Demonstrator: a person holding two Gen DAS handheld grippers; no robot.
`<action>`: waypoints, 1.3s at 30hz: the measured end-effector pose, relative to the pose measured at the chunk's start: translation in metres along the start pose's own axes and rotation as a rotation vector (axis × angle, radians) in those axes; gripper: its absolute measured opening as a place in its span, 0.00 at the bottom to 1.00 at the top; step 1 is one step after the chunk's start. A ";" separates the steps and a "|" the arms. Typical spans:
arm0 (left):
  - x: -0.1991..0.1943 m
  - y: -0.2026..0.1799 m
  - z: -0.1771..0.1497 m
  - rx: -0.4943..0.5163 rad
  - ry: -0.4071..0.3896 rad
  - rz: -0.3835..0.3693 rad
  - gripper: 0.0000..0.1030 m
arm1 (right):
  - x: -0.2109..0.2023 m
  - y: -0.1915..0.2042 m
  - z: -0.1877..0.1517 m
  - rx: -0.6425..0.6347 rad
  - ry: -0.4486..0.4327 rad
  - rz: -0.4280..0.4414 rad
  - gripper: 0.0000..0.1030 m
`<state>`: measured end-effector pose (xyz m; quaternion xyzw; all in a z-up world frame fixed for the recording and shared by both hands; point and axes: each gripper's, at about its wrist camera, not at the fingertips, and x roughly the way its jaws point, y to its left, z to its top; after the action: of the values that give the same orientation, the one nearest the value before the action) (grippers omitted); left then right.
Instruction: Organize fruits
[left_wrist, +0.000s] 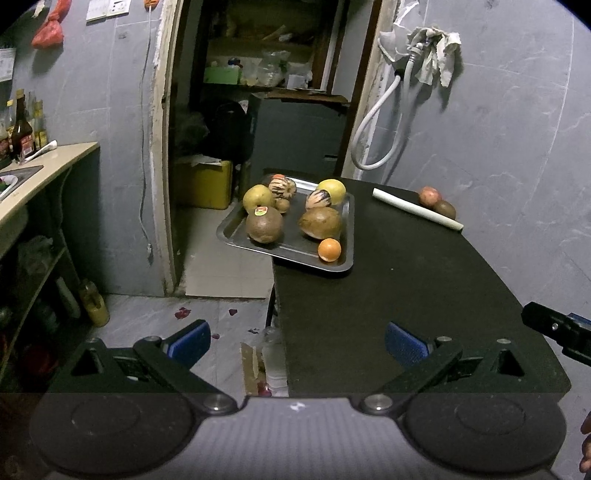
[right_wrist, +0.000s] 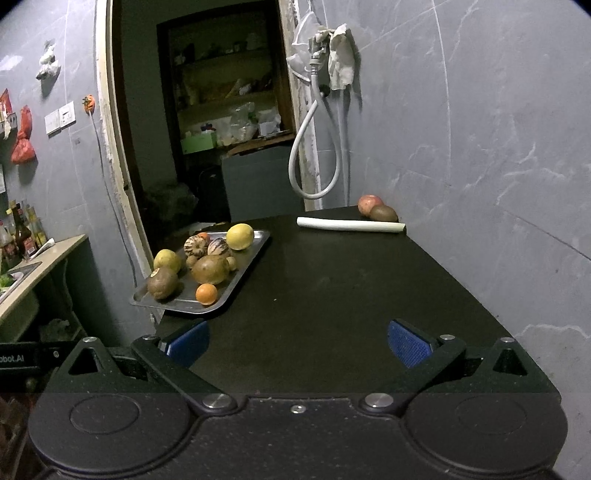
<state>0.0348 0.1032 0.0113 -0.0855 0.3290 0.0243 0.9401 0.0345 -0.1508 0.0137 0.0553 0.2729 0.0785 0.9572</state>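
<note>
Left wrist: left gripper (left_wrist: 297, 341) spread wide, holding nothing; tray (left_wrist: 236, 236) of fruit ahead, between the fingers; apple (left_wrist: 428, 195) and kiwi (left_wrist: 445, 209) far ahead, right of the fingers | Right wrist: right gripper (right_wrist: 297, 341) spread wide, empty; tray (right_wrist: 177, 304) ahead-left; apple (right_wrist: 369, 204), kiwi (right_wrist: 384, 213) touching, far ahead behind white roll (right_wrist: 351, 224).

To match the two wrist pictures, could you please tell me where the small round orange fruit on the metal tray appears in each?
Left wrist: small round orange fruit, centre, at the tray's near right corner.
Right wrist: same fruit, left of centre, near the tray's front edge.
Shared landmark: white cylindrical stick on the black table.
</note>
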 end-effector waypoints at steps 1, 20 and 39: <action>0.000 0.000 0.000 0.000 0.000 0.000 0.99 | 0.000 0.000 0.000 0.000 0.000 0.001 0.99; 0.000 0.001 0.000 0.000 -0.001 0.001 0.99 | 0.004 -0.001 -0.001 0.010 0.010 0.010 0.99; 0.003 0.001 0.002 -0.001 0.002 0.004 0.99 | 0.011 -0.003 0.000 0.019 0.019 0.010 0.99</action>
<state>0.0381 0.1049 0.0110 -0.0853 0.3299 0.0263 0.9398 0.0439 -0.1523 0.0077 0.0651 0.2824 0.0810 0.9536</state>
